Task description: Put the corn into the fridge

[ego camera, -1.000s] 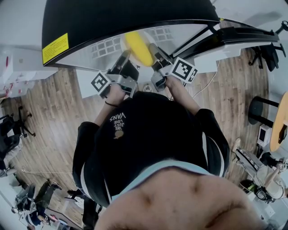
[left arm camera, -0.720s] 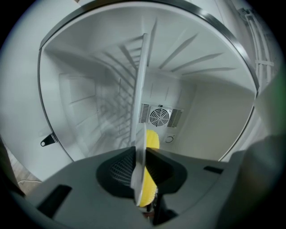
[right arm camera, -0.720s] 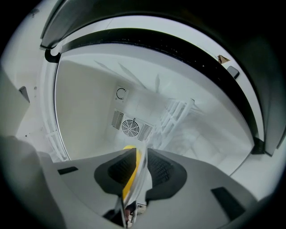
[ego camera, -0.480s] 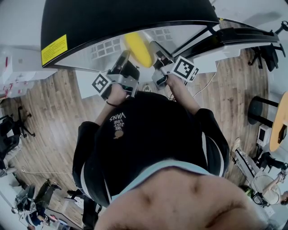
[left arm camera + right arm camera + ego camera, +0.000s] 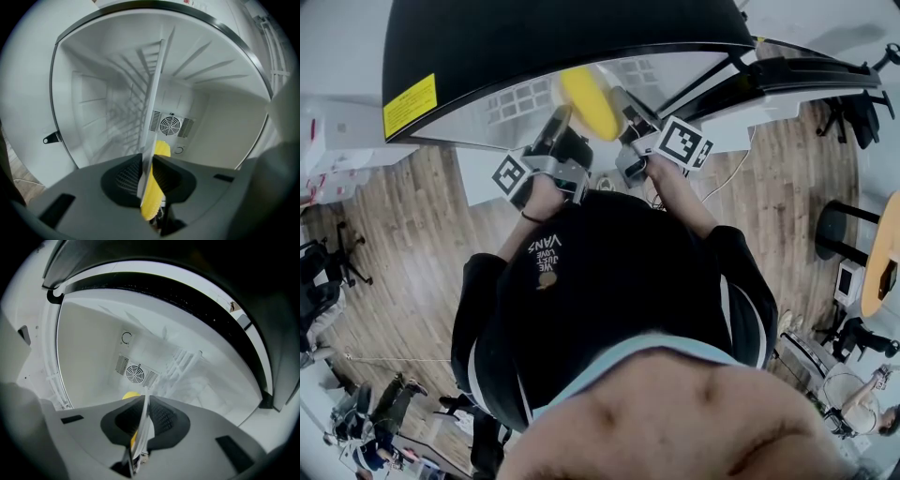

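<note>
Left tool (image 5: pixel 147 158) clamps corn (image 5: pixel 162 149) inside fridge (image 5: pixel 225 117); right tool (image 5: pixel 146 398), jaws just closing, near-shut, pale strip (image 5: pixel 139 430) between. We judge corn stiff, light; grip mid-length.

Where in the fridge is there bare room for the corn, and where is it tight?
Free: the bare interior before the fan vent, bordered by the wire rack. Crowded: the opening, where the left gripper and the right gripper hold the corn, the right's jaws having just closed further on it.
</note>
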The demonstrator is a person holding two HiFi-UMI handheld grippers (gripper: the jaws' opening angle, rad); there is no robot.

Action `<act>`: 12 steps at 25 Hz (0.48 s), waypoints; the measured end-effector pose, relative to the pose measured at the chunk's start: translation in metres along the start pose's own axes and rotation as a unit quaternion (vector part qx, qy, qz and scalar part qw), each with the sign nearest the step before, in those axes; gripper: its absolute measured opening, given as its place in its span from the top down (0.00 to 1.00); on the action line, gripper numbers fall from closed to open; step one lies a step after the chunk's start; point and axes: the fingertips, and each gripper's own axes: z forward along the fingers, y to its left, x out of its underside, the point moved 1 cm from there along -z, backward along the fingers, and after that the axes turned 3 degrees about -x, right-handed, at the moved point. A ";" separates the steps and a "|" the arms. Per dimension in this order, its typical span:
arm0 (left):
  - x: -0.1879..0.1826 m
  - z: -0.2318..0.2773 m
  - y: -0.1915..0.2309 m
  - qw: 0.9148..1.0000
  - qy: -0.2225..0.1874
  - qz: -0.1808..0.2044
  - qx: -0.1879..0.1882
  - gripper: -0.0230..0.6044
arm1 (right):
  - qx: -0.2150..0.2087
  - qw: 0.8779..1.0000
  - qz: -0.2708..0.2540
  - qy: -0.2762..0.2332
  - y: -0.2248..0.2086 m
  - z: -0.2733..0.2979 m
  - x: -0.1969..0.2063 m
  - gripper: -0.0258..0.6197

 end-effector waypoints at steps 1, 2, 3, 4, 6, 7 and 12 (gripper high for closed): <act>0.000 -0.001 0.000 1.000 -0.001 0.000 0.000 0.89 | -0.001 1.000 0.001 0.001 0.000 0.001 0.000 0.91; 0.000 -0.001 -0.001 1.000 -0.003 0.000 0.000 0.89 | -0.001 1.000 0.002 0.001 0.000 0.002 0.000 0.91; -0.001 -0.001 -0.002 1.000 -0.004 0.000 0.000 0.89 | 0.001 1.000 0.005 0.003 -0.001 0.002 0.001 0.91; -0.001 -0.001 -0.002 1.000 -0.006 -0.001 0.000 0.89 | 0.005 1.000 0.011 0.004 -0.002 0.002 0.001 0.91; -0.001 -0.002 -0.003 1.000 -0.012 -0.001 0.000 0.89 | -0.002 1.000 0.016 0.006 -0.001 0.004 0.001 0.91; -0.002 -0.003 -0.003 1.000 -0.015 -0.001 -0.002 0.89 | -0.017 1.000 0.010 0.006 0.003 0.007 0.000 0.91; -0.004 -0.006 -0.006 1.000 -0.025 0.002 -0.002 0.89 | -0.016 1.000 0.005 0.007 0.004 0.007 -0.001 0.91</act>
